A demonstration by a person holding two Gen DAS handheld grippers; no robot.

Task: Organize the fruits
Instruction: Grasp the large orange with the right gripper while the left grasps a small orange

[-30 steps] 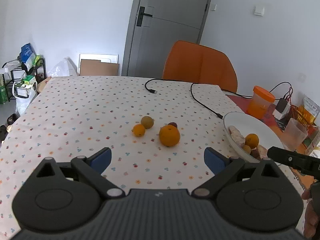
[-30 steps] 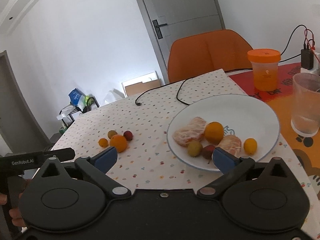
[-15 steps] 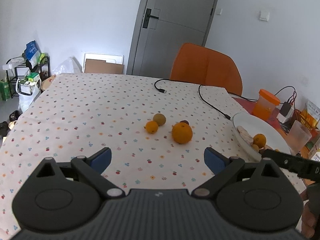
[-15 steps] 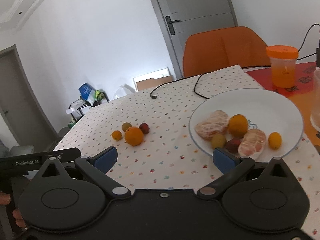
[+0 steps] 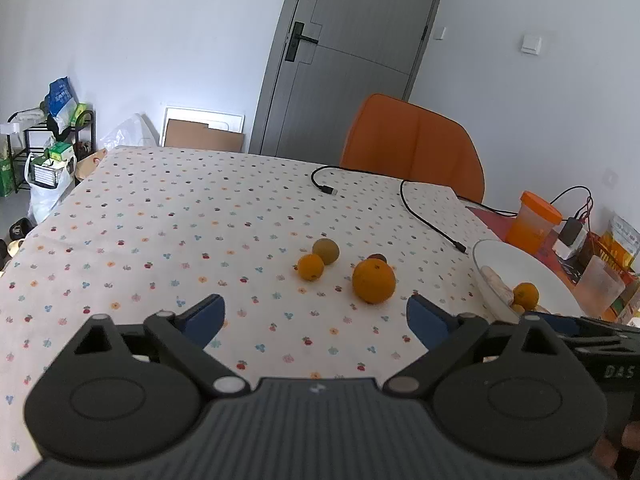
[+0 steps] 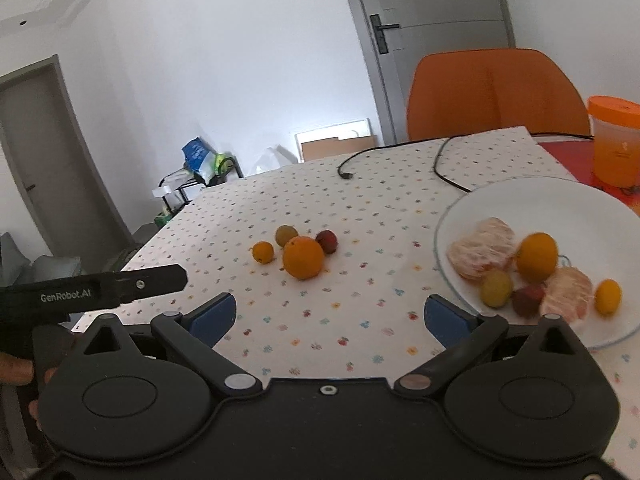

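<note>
The table is covered by a soft matt cloth (image 5: 168,216) printed with tiny fruits. Ahead of the left gripper (image 5: 316,314), a big orange (image 5: 373,281) with dimpled, slightly shiny skin is seen. The left gripper is made of matt black plastic with ribbed grooves, and its fingertips (image 5: 206,312) are padded with smooth blue rubber. Beside the right gripper (image 6: 328,314), a smooth, glossy white plate (image 6: 592,208) is seen; whether it is china cannot be told. Peeled fruit (image 6: 480,254) with rough, stringy white skin is held on it. Farther off, a see-through orange plastic jar (image 6: 616,148) and a smooth orange chair (image 6: 492,92) are seen.
</note>
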